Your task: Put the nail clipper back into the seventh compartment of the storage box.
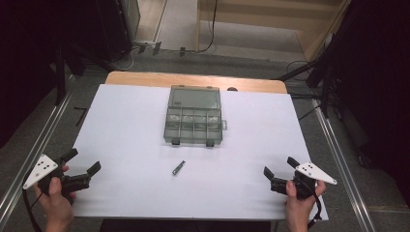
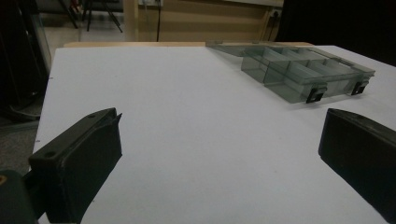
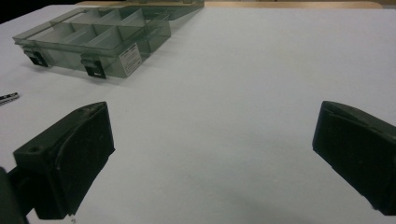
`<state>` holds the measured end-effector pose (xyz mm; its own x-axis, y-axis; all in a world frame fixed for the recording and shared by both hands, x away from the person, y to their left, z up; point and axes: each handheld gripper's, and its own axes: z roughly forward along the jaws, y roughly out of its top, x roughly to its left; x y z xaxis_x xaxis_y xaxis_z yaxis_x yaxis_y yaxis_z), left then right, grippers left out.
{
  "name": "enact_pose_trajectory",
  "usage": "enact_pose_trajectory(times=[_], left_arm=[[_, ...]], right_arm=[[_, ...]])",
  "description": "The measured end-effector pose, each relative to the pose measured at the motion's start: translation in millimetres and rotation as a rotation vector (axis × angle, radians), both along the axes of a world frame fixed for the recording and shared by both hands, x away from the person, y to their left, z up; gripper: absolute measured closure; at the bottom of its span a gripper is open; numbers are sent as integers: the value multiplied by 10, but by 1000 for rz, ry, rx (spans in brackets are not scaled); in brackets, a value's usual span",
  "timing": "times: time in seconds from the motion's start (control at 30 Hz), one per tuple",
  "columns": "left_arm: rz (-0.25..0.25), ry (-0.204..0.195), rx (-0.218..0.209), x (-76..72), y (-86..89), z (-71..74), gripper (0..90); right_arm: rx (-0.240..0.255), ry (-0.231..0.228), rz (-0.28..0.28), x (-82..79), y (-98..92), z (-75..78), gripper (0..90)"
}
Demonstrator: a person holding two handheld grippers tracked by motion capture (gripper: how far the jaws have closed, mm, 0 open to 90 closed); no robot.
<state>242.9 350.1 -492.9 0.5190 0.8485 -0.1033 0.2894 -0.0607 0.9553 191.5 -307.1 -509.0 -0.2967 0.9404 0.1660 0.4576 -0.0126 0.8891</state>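
One white label [image 3: 130, 57] on organizer box [image 3: 93, 39] | print unreadable

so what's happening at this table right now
A person holds a two-jaw gripper in each hand at the near edge of a white table. The left gripper and right gripper both have their jaws wide open with nothing between them. In the middle sits a smoky clear plastic compartment box with its lid folded open. A small silver metal nail clipper lies alone in front of the box. Neither gripper touches either thing.
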Motion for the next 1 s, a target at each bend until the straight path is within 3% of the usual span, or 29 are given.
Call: enact_pose_trajectory(times=[0.2,0.4,0.8,1.0], left_arm=[[2,-6,12,-13,-17,-2,0],[4,-6,26,-3,-35,-11,0],[-14,-2,29,-2,-40,-11,0],[-22,1,30,7,-38,-10,0]], right_arm=[[-9,13,-4,33,36,23,0],[-50,2,43,23,152,117,0],[-54,3,106,98,333,290,0],[-76,4,160,195,517,366,0]])
